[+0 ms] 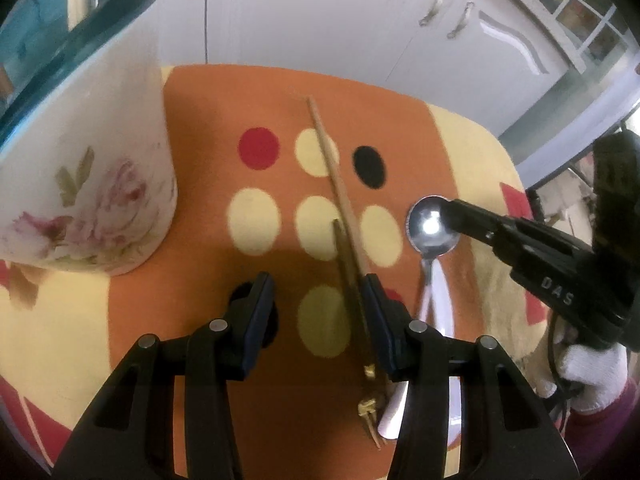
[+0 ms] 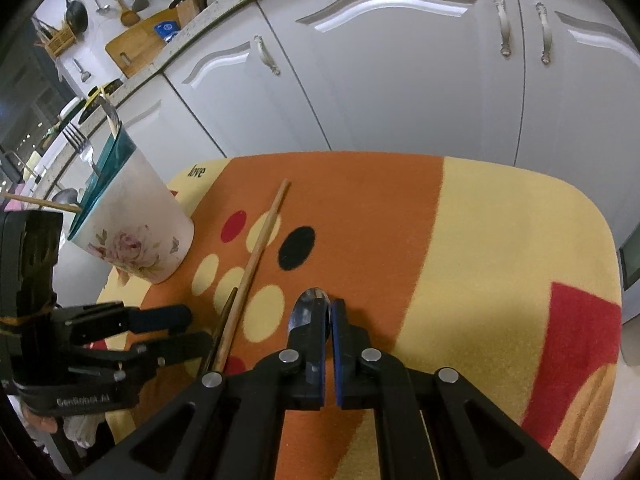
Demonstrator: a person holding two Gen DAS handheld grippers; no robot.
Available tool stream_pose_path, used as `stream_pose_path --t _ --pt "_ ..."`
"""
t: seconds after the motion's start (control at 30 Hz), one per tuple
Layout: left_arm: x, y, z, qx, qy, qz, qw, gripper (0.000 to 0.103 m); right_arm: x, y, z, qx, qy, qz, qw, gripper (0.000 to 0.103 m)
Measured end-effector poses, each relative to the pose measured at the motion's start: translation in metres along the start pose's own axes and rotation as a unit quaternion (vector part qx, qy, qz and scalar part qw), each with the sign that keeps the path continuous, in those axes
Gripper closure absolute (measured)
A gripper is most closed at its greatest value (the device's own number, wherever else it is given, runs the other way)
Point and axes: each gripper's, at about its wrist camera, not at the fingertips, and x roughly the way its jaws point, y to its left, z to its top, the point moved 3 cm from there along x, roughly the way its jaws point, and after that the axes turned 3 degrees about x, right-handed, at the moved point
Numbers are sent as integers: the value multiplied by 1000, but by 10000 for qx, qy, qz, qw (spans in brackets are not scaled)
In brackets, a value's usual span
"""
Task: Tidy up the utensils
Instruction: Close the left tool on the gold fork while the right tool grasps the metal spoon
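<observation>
Two grippers working. White floral ceramic utensil holder (image 2: 132, 240) stands far left of right gripper (image 2: 329, 320), which pinches the shiny steel spoon's (image 1: 432, 226) bowl. Left gripper (image 1: 320, 320), spread, straddles brown wooden chopsticks (image 1: 340, 200); centre them before closing, I judge.

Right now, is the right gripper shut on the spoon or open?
Shut on the spoon: the right gripper has its pads pressed against the bowl's rim, with almost no gap.

We count two chopsticks (image 1: 334, 184) lying loose near the middle, one metal spoon (image 1: 430, 228) to their right, and one floral utensil holder (image 2: 132, 236) far left.
</observation>
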Motion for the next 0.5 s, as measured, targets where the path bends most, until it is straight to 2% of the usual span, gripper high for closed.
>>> stream_pose_path --t 0.23,0.37,0.5 --pt "3 -11 2 171 -16 -21 9998 60 2 1 0 80 19 20 10000 101" --pt "6 -13 2 285 -59 115 9995 60 1 0 0 52 41 1 10000 101" --pt "4 -8 0 303 -15 145 9994 70 2 -1 -1 70 35 1 10000 101"
